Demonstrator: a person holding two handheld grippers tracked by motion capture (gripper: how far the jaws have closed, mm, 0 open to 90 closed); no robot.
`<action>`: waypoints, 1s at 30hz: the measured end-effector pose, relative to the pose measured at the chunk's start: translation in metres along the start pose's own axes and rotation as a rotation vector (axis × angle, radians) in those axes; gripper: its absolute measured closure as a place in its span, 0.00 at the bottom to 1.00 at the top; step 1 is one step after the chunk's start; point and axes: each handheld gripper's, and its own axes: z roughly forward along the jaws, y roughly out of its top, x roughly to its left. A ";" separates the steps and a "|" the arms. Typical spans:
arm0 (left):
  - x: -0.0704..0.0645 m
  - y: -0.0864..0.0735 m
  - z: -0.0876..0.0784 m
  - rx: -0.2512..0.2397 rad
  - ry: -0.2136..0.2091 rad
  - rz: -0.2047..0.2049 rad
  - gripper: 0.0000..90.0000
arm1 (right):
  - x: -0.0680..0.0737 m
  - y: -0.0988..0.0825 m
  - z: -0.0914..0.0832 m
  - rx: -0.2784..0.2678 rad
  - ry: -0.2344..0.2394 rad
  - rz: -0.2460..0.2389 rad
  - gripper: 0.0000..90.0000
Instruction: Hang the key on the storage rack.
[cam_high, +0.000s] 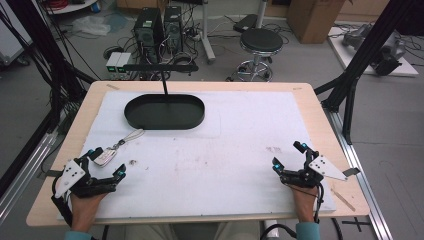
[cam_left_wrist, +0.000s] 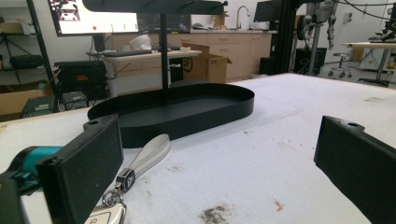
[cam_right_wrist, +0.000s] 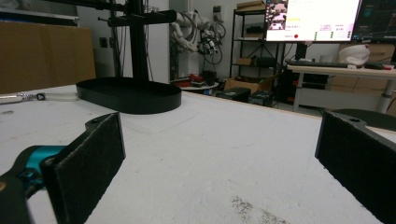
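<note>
Left gripper (cam_high: 106, 167) low on the bench (cam_high: 210, 165), jaws spread wide, gripping nothing; car key fob (cam_high: 105, 157) just inside the left jaw, silvery strap (cam_left_wrist: 150, 153) running ahead toward the black oval tray (cam_high: 164, 111); probably a pick-up: best to centre the fob between both jaws, then close on its hard smooth body, not the limp strap. Right gripper (cam_high: 289, 157) likewise wide open, bare scuffed white matting between its jaws.

A silver car key fob with a white leather strap (cam_high: 114, 150) lies flat at the left of the frame, its strap angled toward the black oval metal tray with an upright T-shaped post (cam_high: 165, 111), upper centre.
</note>
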 end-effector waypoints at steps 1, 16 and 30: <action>0.000 0.000 0.000 0.001 0.000 0.000 0.02 | 0.000 0.000 0.000 0.000 -0.001 0.008 0.01; 0.000 0.000 0.000 0.001 0.001 0.000 0.02 | 0.001 0.000 0.000 -0.001 -0.007 -0.003 0.01; 0.004 0.000 -0.002 -0.014 -0.033 -0.041 0.02 | 0.001 0.000 0.000 -0.001 -0.007 -0.002 0.01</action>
